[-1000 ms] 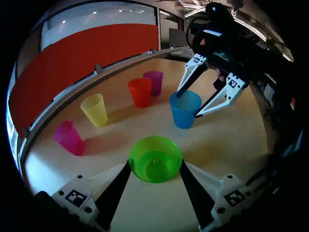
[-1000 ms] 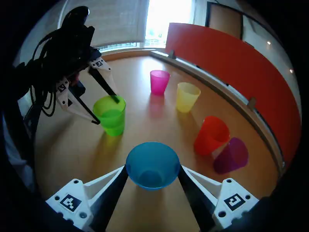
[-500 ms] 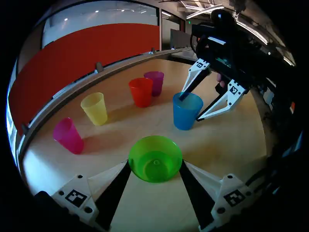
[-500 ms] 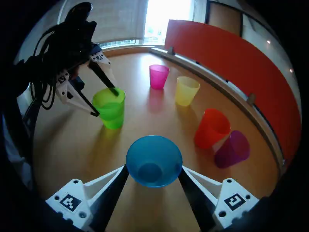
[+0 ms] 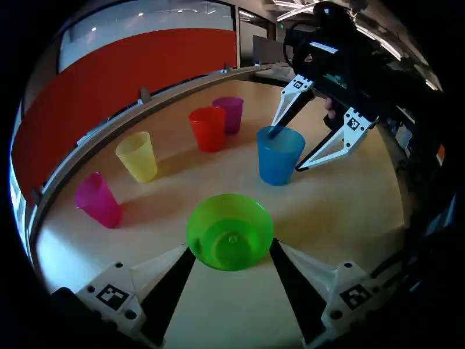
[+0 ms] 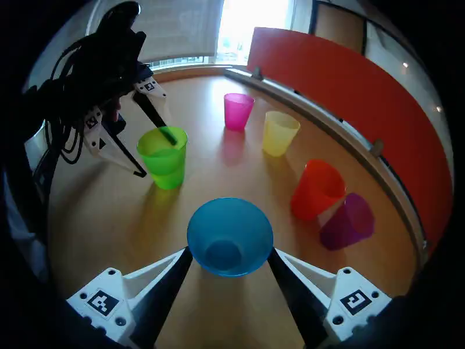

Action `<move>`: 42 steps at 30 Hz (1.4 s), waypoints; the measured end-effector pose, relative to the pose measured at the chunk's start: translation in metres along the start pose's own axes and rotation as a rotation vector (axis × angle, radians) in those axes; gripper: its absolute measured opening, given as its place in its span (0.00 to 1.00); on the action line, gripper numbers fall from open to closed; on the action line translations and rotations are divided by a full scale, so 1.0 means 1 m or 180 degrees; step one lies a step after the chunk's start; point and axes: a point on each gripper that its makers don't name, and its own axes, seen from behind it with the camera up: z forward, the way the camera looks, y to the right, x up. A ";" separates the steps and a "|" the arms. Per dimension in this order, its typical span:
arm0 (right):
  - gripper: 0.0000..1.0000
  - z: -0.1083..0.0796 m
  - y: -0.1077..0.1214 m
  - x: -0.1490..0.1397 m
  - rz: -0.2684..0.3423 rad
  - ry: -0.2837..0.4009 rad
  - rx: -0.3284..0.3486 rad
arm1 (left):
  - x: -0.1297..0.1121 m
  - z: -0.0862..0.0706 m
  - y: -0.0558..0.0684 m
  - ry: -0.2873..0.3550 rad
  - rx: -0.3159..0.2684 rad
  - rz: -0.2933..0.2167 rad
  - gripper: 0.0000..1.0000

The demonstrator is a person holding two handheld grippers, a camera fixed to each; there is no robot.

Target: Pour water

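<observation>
Your left hand-held gripper (image 5: 231, 245) pinches the green cup (image 5: 229, 230). One finger presses on each side of the cup's wall below the rim. The cup sits upright right at the fingertips, its mouth open toward the camera. Your right hand-held gripper (image 6: 229, 251) pinches the blue cup (image 6: 229, 232) the same way, both fingers against its sides and the cup upright.

Seen from the left one, the blue cup is ahead and a little to the right. It is well apart from the green cup, with bare bench (image 5: 337, 200) between them.

Ahead and to the left of the left one, four more cups stand in a row near the bench's far edge. A pink cup (image 5: 97, 199) is nearest, then a yellow cup (image 5: 137, 156), an orange cup (image 5: 207, 128) and a purple cup (image 5: 229, 113). The last two stand just beside each other. From the right one, that row runs ahead and to the right.

You cannot tell whether either held cup has water in it.
</observation>
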 end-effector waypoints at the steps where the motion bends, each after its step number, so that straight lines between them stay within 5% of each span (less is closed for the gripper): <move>1: 1.00 0.000 0.000 -0.001 0.0003 -0.0003 -0.0002 | 0.000 0.000 0.000 -0.0004 0.0006 0.0015 0.91; 18: 1.00 -0.007 0.004 -0.010 0.0075 -0.0006 -0.0064 | -0.008 -0.006 0.003 -0.0067 -0.0003 -0.0023 0.93; 42: 1.00 -0.033 0.013 -0.036 0.0225 -0.0037 -0.0283 | -0.034 -0.044 -0.016 -0.0102 0.0268 -0.0160 0.93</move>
